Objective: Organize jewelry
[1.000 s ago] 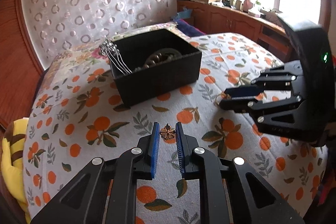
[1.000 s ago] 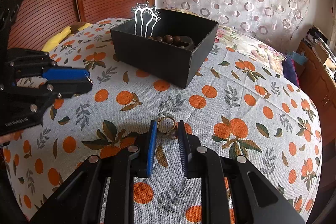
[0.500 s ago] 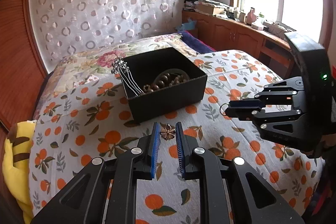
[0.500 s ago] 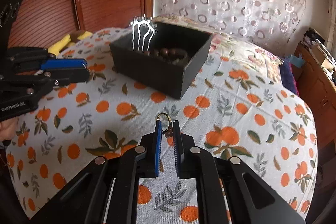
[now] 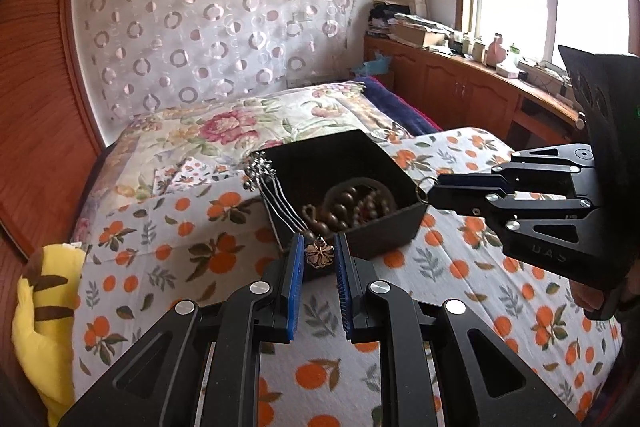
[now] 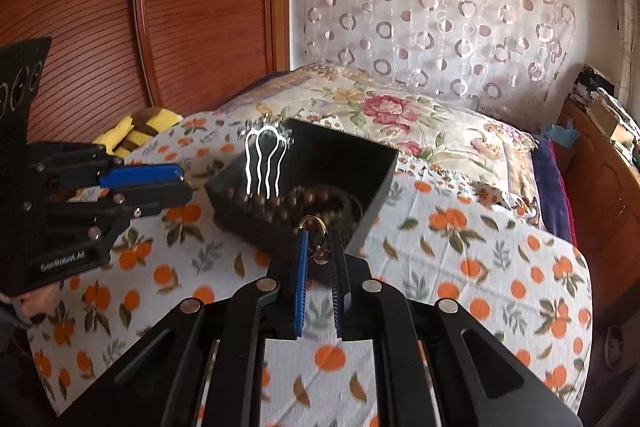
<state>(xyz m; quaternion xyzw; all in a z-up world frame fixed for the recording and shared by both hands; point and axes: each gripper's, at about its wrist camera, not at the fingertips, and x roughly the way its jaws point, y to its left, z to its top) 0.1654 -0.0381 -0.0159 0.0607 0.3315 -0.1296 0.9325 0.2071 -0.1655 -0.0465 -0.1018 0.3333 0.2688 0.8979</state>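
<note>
Left wrist: flower charm (image 5: 319, 252) in gripper (image 5: 318, 259)

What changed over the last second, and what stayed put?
The right gripper closed on the gold ring and lifted it off the cloth; the left gripper, holding the flower charm, rose too. Both neared the black box, whose beads and comb stayed put.

A matt black box (image 5: 384, 223) is sitting mid-frame on printed woven cloth (image 5: 460, 291), holding glossy brown wooden-looking beads (image 5: 352, 203) and a bright, shining metal hair comb (image 6: 266, 163). A small flower charm (image 5: 319, 251) is gleaming like polished metal. Ribbed, varnished wood panelling (image 6: 192, 7) is filling the upper left, and sheer, shiny-ringed curtain fabric (image 6: 432, 7) is hanging at upper right.
</note>
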